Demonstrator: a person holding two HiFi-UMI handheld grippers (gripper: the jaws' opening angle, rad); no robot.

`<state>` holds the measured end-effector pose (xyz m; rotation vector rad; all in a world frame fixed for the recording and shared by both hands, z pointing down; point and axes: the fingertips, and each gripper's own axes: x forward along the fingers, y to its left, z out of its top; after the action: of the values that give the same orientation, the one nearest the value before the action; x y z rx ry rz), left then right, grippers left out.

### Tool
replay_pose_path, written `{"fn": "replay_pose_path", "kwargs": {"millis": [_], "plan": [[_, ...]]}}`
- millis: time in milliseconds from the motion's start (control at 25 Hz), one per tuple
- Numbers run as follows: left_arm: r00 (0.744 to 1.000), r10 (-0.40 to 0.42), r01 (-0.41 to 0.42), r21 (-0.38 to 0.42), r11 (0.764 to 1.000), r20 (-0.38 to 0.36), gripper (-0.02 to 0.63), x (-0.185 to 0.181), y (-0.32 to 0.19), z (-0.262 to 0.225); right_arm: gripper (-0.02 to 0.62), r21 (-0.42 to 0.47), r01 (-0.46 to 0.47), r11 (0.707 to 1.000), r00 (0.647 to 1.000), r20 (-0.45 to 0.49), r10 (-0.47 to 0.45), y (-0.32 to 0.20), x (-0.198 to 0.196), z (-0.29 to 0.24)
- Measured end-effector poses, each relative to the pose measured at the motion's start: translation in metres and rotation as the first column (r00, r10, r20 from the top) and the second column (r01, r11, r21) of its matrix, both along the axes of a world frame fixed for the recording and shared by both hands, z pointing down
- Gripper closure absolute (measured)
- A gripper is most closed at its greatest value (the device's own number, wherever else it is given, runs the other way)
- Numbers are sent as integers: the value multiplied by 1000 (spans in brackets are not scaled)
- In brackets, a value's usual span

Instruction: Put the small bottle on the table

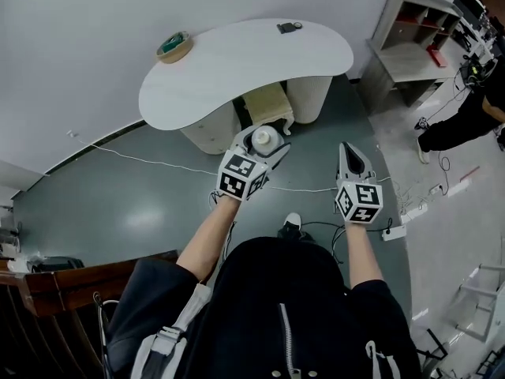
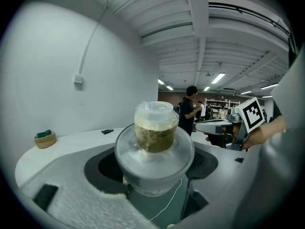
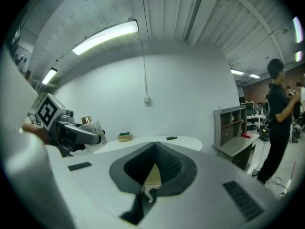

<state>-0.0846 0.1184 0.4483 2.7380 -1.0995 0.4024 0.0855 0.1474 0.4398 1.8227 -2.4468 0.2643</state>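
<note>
Clear small bottle (image 2: 155, 128) is held upright by the left gripper's (image 1: 266, 142) fingers, white curved table (image 1: 237, 61) straight ahead; right gripper's (image 1: 352, 156) fingers are closed, empty.

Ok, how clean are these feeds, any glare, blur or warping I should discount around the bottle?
Head view: even light, soft glare on the floor, edges bowed toward the corners. Left gripper view: heavy fisheye, black corners; the small bottle reads sharp, the person behind it soft. Right gripper view: same fisheye; the ceiling light blows out white, the table is readable.
</note>
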Motion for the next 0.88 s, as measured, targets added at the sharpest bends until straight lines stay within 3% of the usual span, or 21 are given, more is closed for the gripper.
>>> {"fn": "replay_pose_path", "kwargs": {"millis": [360, 880], "plan": [[998, -59, 59, -27, 998, 11, 262, 33, -73, 10, 592, -17, 59, 998, 998, 7, -59, -84, 35, 9], [1000, -14, 14, -39, 999, -12, 262, 74, -210, 23, 592, -48, 42, 998, 999, 2, -42, -208, 57, 29]]}}
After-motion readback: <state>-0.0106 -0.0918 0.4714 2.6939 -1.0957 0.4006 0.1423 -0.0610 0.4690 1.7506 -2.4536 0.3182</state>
